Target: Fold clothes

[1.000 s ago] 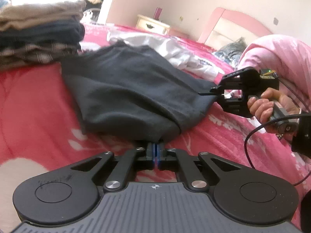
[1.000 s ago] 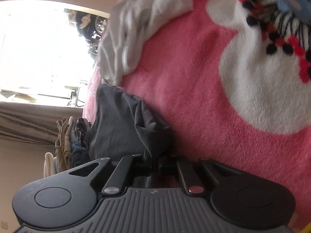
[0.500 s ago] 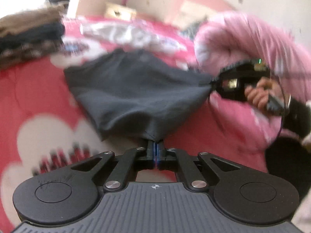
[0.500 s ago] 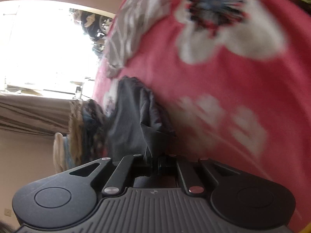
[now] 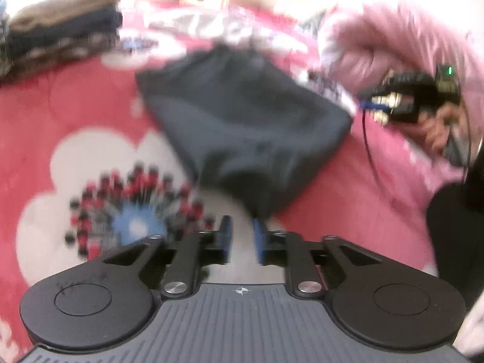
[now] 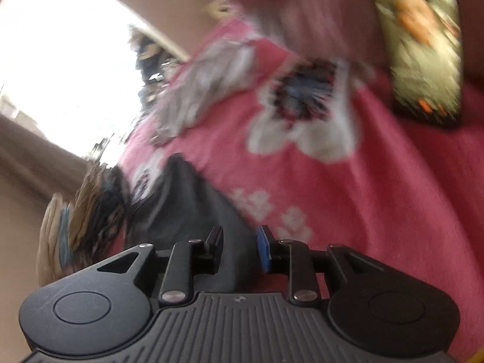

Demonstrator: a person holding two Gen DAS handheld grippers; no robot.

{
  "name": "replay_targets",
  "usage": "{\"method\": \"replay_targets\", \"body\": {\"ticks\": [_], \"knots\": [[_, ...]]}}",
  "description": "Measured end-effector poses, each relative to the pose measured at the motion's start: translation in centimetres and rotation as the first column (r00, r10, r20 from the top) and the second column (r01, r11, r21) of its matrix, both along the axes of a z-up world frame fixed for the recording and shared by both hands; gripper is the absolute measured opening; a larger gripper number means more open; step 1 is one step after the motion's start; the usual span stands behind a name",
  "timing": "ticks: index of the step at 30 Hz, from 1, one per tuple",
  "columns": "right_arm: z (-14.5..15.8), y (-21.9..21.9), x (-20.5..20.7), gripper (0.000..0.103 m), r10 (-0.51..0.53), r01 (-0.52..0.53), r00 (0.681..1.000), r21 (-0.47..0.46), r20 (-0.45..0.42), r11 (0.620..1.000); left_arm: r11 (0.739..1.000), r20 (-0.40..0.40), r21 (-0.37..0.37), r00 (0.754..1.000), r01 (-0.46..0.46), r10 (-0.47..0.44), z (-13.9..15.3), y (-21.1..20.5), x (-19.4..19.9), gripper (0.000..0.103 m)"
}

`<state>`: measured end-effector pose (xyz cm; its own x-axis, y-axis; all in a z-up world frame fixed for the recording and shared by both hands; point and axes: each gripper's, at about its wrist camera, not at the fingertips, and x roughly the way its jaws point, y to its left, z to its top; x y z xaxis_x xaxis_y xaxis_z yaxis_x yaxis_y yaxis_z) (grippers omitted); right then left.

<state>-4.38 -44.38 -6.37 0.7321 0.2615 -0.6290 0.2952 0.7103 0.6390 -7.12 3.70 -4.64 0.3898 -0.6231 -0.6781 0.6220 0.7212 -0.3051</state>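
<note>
A: And both let go! The left claw (image 5: 242, 239) has just been opening, blue pads parted, nothing between them. A second ago it was pinched shut on that hem.

B: Same on the other side: the right claw (image 6: 239, 248) has just been opening too. Dark cloth shows through its gap, but the picture is blurred, and I'd say the pads aren't pressing on it.

A: So where's the garment?

B: The dark garment (image 5: 242, 121) lies in a compact folded shape on the pink floral bed (image 5: 75, 106), just ahead of the left claw, its near corner almost touching the pads. Earlier it was stretched taut between the two claws.

A: That fold looks finished, then. The stack of folded clothes (image 5: 57, 36) sits well apart, at the far left.
</note>
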Motion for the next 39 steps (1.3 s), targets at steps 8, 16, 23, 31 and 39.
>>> {"method": "replay_targets", "body": {"ticks": [8,16,23,31,39], "knots": [[-2.7,4.0,2.5,0.022,0.091,-0.09,0.996,-0.223,-0.006,0.971,0.989,-0.113,-0.058,0.985,-0.139,0.132,-3.4,-2.7,3.4,0.032],[-0.4,4.1,-0.1,0.022,0.06,-0.009,0.984,-0.29,0.166,0.957,0.962,-0.166,-0.15,0.965,-0.227,0.202,-2.4,-0.5,3.5,0.041],[3.4,9.1,1.9,0.028,0.279,-0.155,0.923,-0.408,0.264,0.9,0.929,-0.227,-0.187,0.934,-0.32,0.276,-2.2,0.8,4.3,0.051],[1.8,17.0,5.4,0.028,0.581,-0.536,0.807,-0.284,0.102,0.795,0.906,-0.279,-0.202,0.909,-0.371,0.31,-2.5,2.0,4.5,0.052],[-1.2,22.0,2.8,0.029,0.703,-0.693,0.711,-0.149,0.017,0.705,0.902,-0.297,-0.207,0.903,-0.378,0.31,-2.7,3.1,4.5,0.053]]}}
